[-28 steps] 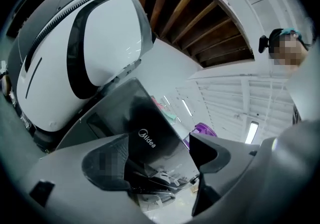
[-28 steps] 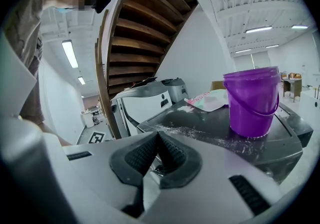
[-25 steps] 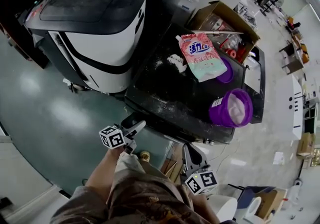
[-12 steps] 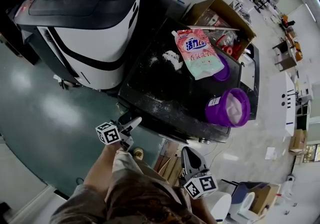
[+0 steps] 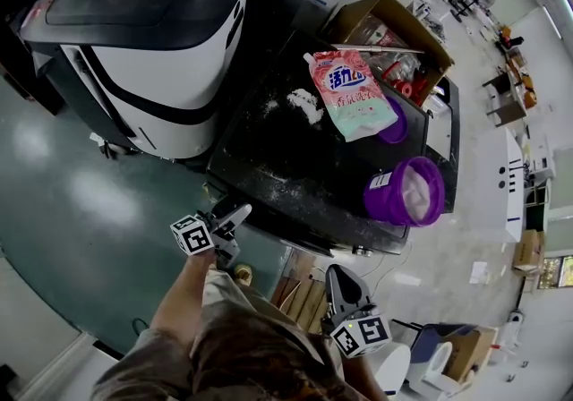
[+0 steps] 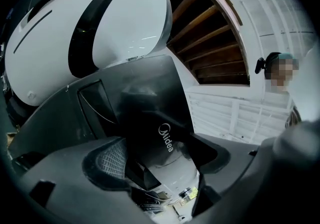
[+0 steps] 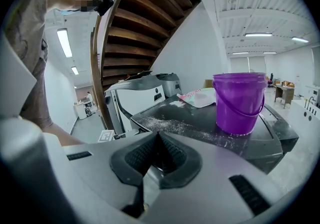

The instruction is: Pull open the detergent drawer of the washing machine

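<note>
The washing machine (image 5: 295,157) is a dark, glossy front-loader with a black top dusted with white powder (image 5: 304,104). In the left gripper view its front fills the middle of the picture, with a "Midea" logo in pale letters on the shiny black fascia. Just left of the logo is a darker panel outlined by a thin light line. This looks like the detergent drawer (image 6: 97,105), at the upper left corner of the front, lying flush with the fascia (not pulled out at all).

The left gripper (image 5: 235,214) sits at the front left corner of the machine, right by the top's front edge. Its jaws are spread wide, and the logo part of the fascia shows between them. Whether either pad touches the front cannot be made out. The right gripper (image 5: 336,276) is low and close to the person's body, off the front edge of the top. Its jaws are pressed together on nothing.

On the top, a purple bucket (image 5: 403,193) stands near the right edge. A pink-and-green detergent pouch (image 5: 351,95) lies flat toward the back edge.
</note>
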Motion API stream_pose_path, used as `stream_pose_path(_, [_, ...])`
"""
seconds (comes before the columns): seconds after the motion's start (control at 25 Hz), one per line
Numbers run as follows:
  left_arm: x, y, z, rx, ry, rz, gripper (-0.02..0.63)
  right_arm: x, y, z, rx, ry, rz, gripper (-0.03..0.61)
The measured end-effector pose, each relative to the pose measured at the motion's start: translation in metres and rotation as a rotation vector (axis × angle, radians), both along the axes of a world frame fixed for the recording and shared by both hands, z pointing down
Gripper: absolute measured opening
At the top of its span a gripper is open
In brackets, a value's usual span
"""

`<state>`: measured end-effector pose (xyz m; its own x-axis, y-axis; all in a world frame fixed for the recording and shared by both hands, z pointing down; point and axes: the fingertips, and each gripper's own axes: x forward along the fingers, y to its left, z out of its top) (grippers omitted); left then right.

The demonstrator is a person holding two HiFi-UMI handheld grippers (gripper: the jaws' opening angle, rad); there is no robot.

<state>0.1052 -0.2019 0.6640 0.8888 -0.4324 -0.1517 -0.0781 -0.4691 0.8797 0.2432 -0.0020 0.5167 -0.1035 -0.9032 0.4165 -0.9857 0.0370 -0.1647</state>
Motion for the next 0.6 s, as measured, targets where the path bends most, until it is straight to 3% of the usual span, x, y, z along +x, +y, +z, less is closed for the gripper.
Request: stream_pose_path(0.6, [-0.006,-0.004,0.002,-0.049,0.096,-0.032,0.362,-0.003,0.011,0.002,-0.019,0.019,-0.011,0.003])
